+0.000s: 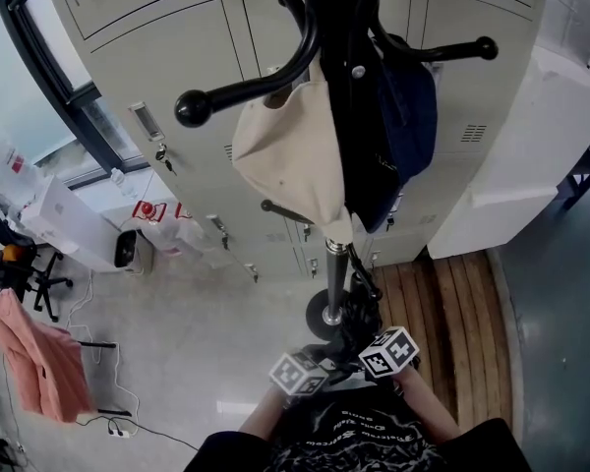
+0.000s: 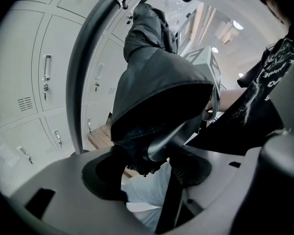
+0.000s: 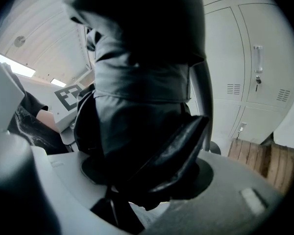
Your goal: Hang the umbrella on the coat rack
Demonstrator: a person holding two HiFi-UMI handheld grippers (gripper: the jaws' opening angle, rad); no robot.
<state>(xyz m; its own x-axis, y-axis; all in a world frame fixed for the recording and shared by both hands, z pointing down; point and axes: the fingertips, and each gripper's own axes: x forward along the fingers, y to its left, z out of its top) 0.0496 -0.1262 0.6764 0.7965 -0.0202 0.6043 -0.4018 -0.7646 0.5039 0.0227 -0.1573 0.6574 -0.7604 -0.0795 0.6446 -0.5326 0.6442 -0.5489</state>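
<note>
Low in the head view, left claw [image 1: 326,354] and right claw [image 1: 374,334] meet on the black umbrella [image 1: 359,301]. They hold it just beside the coat rack [image 1: 333,264], where a cream bag [image 1: 285,155] and a navy bag [image 1: 411,116] hang.

Left gripper view: the left claw [image 2: 149,173] is clamped on the umbrella's folded fabric [image 2: 159,97].

Right gripper view: the right claw [image 3: 147,180], jaws wide, grips the same bundle [image 3: 142,106]; lockers [image 3: 257,67] stand behind.
</note>
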